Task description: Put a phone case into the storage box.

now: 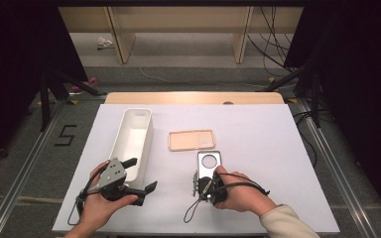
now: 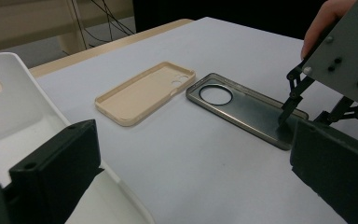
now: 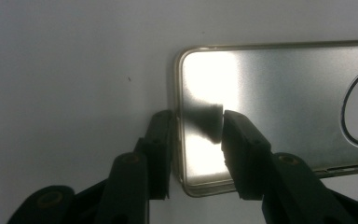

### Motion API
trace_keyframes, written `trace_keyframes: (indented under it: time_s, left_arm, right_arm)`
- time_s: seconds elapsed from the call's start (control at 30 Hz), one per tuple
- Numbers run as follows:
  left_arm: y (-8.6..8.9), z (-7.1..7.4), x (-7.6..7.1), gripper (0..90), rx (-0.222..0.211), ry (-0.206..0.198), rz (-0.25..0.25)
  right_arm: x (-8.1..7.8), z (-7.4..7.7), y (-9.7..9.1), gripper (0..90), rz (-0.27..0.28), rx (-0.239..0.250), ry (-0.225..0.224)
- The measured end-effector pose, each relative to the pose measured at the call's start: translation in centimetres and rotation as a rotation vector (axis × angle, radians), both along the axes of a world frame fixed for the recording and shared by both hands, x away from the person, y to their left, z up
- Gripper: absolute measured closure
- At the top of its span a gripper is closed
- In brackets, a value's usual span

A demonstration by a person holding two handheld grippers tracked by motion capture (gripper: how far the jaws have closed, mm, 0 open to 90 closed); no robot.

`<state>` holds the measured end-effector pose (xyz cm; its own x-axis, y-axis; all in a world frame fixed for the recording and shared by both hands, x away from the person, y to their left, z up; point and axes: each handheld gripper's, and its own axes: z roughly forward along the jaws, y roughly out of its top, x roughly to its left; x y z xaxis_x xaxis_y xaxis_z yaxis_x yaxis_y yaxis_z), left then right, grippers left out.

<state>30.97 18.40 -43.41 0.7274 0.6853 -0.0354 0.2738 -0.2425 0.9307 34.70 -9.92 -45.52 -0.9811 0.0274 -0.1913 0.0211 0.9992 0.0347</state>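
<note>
A grey, shiny phone case (image 1: 210, 167) with a round camera hole lies flat on the white table (image 1: 258, 148), in front of a beige phone case (image 1: 191, 140). My right gripper (image 3: 198, 140) points at the grey case's (image 3: 279, 102) near end. Its jaws straddle the end rim: one rests against the outside edge, the other stands inside over the case floor, with a gap left. My left gripper (image 1: 141, 173) hovers open beside the white bin (image 1: 131, 141), holding nothing. From the left gripper view, the grey case (image 2: 247, 105), the beige case (image 2: 144, 92) and the right gripper (image 2: 284, 116) lie ahead.
The long white bin (image 2: 9, 107) stands at the table's left, close under my left gripper's (image 2: 193, 172) left jaw. Bare white tabletop stretches to the right of both cases. Beyond the far table edge are a wooden strip (image 1: 193, 97), floor cables and tripod legs.
</note>
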Motion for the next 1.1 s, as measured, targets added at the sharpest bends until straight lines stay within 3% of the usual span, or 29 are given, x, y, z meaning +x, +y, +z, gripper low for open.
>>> trace_keyframes:
  time_s: [0.7, 1.1]
  left_arm:
    - [-0.1, -0.03, -0.03, 1.3, 0.004, -0.001, -0.009]
    - [-0.09, -0.03, -0.04, 1.5, 0.005, -0.001, -0.009]
  right_arm:
    - [-0.52, -0.04, 0.29, 86.7, 0.031, -0.024, 0.029]
    - [-0.51, 0.16, 0.03, 88.3, 0.022, 0.0, 0.033]
